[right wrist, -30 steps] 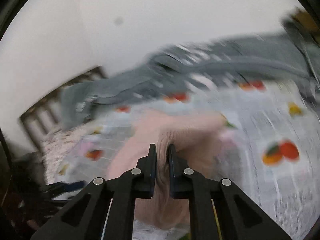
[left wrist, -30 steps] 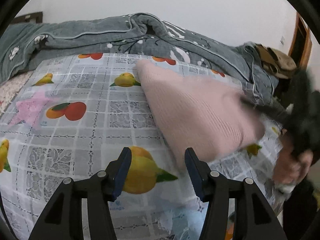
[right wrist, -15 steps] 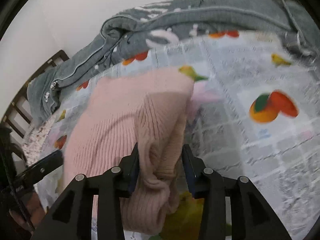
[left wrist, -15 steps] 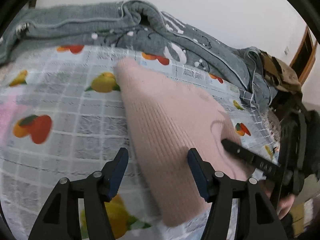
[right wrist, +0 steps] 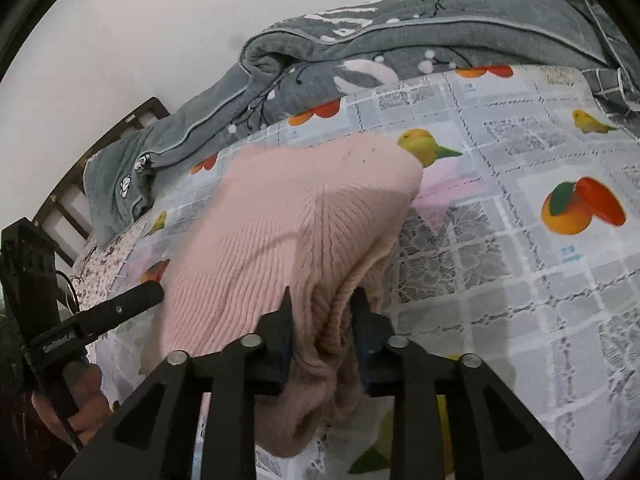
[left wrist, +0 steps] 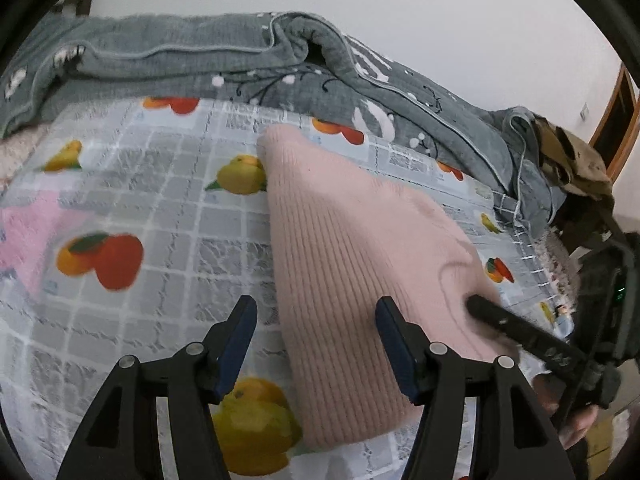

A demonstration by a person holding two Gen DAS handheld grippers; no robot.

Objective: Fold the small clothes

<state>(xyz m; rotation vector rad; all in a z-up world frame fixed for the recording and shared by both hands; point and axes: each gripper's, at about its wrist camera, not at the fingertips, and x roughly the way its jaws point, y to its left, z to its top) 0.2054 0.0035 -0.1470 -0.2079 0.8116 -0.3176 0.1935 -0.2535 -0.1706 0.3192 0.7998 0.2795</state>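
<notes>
The pink knit garment (left wrist: 360, 264) is lying folded on the fruit-print cloth (left wrist: 160, 208) covering the bed, w/ the grey blanket (left wrist: 200, 52) bunched along the far edge, prob pushed back to leave flat working space.

Right gripper (right wrist: 322, 308) is sitting at the near end of the knit, fingers (right wrist: 285, 312) partly apart w/ a thick bunch of the fabric between them. The bunch is filling the gap, so it looks like they're gripping it, though not squeezing tight. Holding several layers together like this is likely keeping the fold from springing open while it's being laid down. In the left wrist view one right finger is resting on the top face of the knit near its right edge, fabric dimpling around it.

Left gripper (left wrist: 314, 332) is hovering just over the near left edge of the garment, fingers (left wrist: 240, 336) spread wide & holding nothing: one finger is over bare cloth, the other over the knit. Prob lining up to take that edge or press it flat.

Judging by the neat long left edge, the fold is mostly done; the near end by the right gripper is looking lumpy & may need smoothing.
</notes>
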